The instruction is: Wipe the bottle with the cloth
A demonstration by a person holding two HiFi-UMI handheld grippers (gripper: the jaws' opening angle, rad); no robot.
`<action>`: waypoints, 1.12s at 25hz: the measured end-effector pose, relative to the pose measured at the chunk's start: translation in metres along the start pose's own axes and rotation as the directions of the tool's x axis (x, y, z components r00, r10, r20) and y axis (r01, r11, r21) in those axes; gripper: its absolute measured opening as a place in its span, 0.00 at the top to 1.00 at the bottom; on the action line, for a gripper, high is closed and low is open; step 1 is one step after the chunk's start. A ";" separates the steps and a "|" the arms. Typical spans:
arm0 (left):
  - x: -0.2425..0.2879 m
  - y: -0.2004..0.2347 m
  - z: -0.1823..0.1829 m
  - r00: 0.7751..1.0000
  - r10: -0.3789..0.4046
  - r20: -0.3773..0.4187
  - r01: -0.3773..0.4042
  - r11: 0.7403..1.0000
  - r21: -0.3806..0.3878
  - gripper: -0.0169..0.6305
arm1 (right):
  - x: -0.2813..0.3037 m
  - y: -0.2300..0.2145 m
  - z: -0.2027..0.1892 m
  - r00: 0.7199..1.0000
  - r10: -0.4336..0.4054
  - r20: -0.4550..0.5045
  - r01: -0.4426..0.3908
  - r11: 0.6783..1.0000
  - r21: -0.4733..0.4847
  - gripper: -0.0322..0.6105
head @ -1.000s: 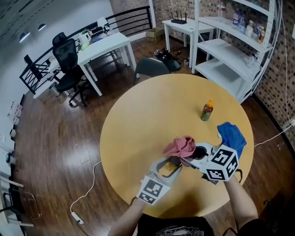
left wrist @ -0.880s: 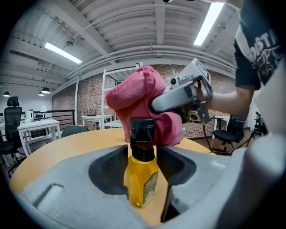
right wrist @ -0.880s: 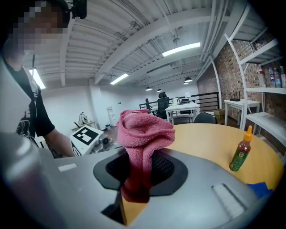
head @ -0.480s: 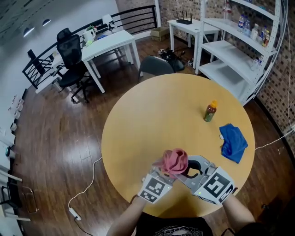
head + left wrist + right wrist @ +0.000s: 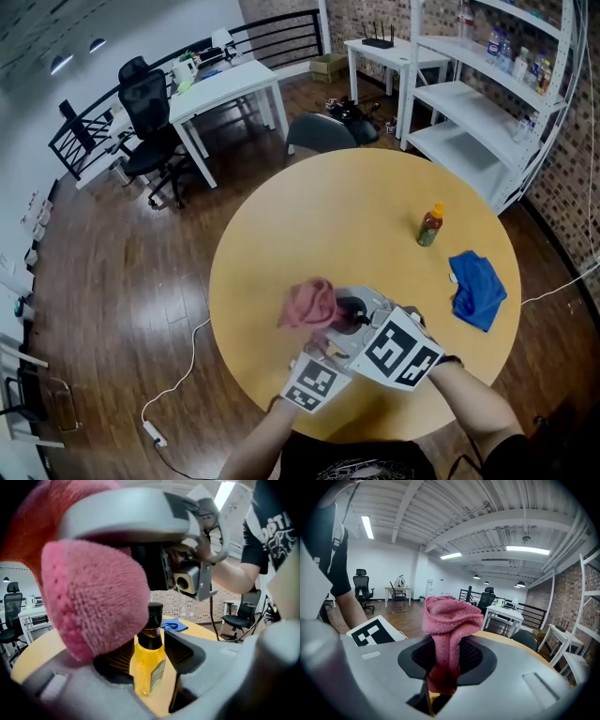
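My left gripper (image 5: 151, 660) is shut on a small bottle (image 5: 148, 663) of yellow liquid with a black cap, held upright above the table. My right gripper (image 5: 443, 665) is shut on a bunched pink cloth (image 5: 449, 620). The pink cloth (image 5: 93, 599) presses against the bottle's upper left side, just under the right gripper's body. In the head view the pink cloth (image 5: 309, 302) sits over both grippers near the table's front edge. There the right gripper (image 5: 349, 314) crosses above the left gripper (image 5: 330, 349) and hides the bottle.
On the round wooden table (image 5: 319, 216), a second bottle (image 5: 430, 226) with an orange cap stands at the right, and a blue cloth (image 5: 477, 287) lies near it by the edge. White desks, office chairs and white shelving stand beyond the table.
My right gripper has swung leftward with the pink cloth, crossing over the left gripper. The cloth has shifted from the right to the left of the bottle. The left gripper has barely moved.
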State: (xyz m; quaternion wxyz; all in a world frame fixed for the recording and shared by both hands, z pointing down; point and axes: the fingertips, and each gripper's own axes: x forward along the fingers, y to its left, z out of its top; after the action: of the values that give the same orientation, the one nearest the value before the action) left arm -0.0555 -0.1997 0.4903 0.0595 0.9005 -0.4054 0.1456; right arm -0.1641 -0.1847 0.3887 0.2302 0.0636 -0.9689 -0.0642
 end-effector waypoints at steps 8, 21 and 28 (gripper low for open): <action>0.003 -0.001 0.001 1.000 0.003 -0.007 -0.003 1.000 -0.006 0.66 | 0.010 -0.044 -0.041 0.996 0.017 -0.091 -0.007 0.995 0.102 0.80; -0.006 0.001 0.008 1.000 0.021 0.019 -0.021 1.000 0.010 0.66 | -0.065 -0.075 -0.092 0.979 -0.202 -0.003 0.188 0.908 0.375 0.80; -0.009 0.011 0.014 0.999 0.034 0.015 -0.034 0.999 0.018 0.73 | -0.092 -0.055 -0.155 0.948 -0.317 -0.013 0.263 0.761 0.594 0.80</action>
State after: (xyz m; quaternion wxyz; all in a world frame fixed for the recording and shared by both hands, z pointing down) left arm -0.0668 -0.2039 0.4736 0.0460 0.8950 -0.4197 0.1437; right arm -0.0068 -0.2392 0.4771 0.1435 0.2780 -0.9282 0.2013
